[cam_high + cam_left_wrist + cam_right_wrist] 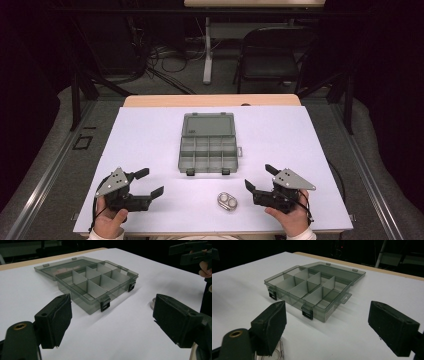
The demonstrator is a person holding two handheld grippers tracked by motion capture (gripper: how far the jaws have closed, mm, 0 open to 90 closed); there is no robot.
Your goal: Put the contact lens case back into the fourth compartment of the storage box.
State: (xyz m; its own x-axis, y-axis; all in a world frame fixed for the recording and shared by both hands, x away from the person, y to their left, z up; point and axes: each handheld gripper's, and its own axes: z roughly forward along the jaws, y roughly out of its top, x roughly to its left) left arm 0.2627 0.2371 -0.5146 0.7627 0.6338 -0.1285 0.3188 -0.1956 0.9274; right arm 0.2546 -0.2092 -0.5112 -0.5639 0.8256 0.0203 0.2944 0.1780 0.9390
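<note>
A grey compartment box is seen lying open at the middle of the white desk, its lid folded flat away from the person and its latches turned toward them. A small round-ended case is set on the desk nearer the person, between the two grippers and closer to the right one. The left hand-held gripper and the right hand-held gripper are each held low at the near edge, jaws spread apart with nothing between them.
</note>
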